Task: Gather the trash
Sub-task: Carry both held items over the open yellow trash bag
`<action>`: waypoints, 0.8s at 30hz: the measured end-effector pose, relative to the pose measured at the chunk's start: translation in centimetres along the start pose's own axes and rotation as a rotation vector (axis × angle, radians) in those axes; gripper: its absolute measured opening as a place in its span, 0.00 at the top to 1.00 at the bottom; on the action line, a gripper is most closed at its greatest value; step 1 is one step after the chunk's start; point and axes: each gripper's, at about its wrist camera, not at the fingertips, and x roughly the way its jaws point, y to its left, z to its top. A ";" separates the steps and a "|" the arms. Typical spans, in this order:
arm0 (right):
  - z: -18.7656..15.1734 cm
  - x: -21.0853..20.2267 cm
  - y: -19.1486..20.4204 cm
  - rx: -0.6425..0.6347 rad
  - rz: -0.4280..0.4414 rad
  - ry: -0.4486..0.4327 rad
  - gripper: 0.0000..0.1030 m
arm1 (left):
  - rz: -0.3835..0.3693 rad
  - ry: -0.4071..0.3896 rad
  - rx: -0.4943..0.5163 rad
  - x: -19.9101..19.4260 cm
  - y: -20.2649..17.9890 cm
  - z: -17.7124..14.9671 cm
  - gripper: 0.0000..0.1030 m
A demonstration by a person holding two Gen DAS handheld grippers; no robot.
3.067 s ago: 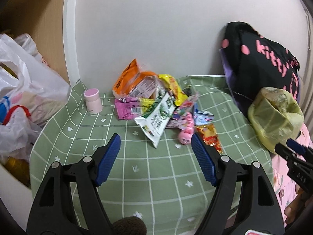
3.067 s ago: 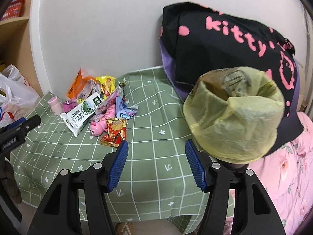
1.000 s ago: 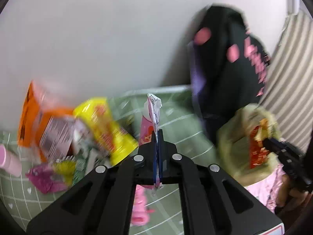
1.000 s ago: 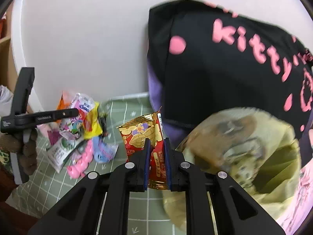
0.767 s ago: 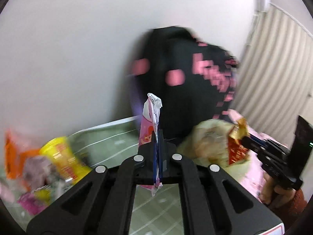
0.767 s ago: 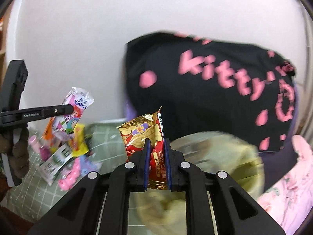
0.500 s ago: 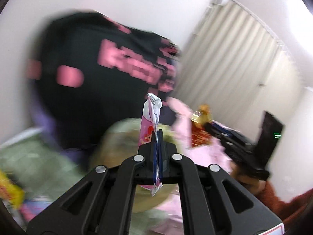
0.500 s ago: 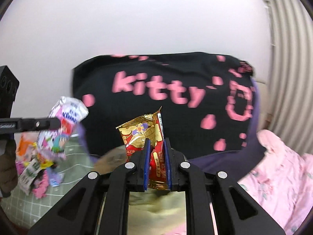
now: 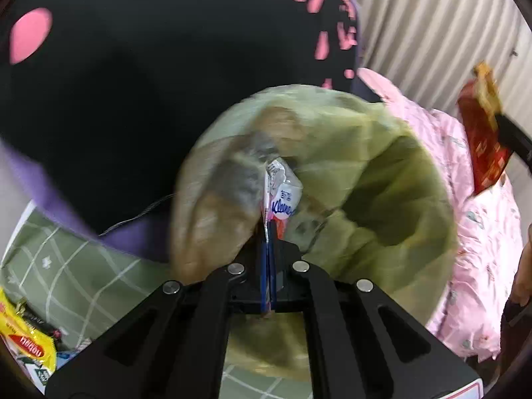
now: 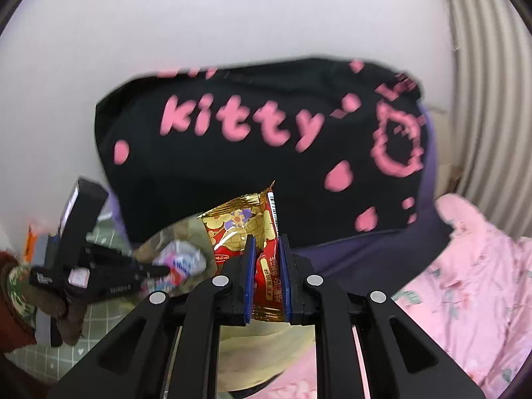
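Held shut on a thin tissue wrapper [image 9: 282,193]: left gripper [image 9: 268,259], jaws pressed flat together, wrapper standing up edge-on from the pads with its long axis along the fingers. Pinched on a red-and-gold packet [image 10: 262,239]: right gripper [image 10: 267,266], jaws only narrowly apart, packet upright between the pads and poking well above them. Directly ahead of and below the left gripper, filling the middle of its view: the yellow-green bag [image 9: 382,173], mouth open and facing up, dark hollow lying to the right of the wrapper's tip. Judged the nearer of the two, the left; wrapper tip already over the bag's near rim, so probably little more than a short push forward and down before letting go. Right gripper higher and off to the bag's far right, seen at the edge of the left view, with only a slice of the bag showing under its fingers; its drop judged to come second. Tight on the far side: black cushion [image 10: 266,126] pressed against the bag. Softer ground to the right, pink bedding [image 10: 472,266]; green cloth [image 9: 66,266] and leftover wrappers to the left. Bag rim limp and folded, so a wrapper released too near the edge could slide off outside.
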 end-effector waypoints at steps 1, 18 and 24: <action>-0.3 1.3 0.4 -0.001 0.032 0.029 0.87 | 0.008 -0.002 -0.011 -0.2 0.4 -0.3 0.99; -2.7 8.4 3.6 -0.044 0.094 0.248 0.87 | -0.220 -0.022 -0.136 -1.6 2.9 -1.7 0.99; -3.1 8.1 3.7 -0.035 0.074 0.260 0.83 | -0.232 -0.037 -0.168 -2.6 4.0 -2.5 0.95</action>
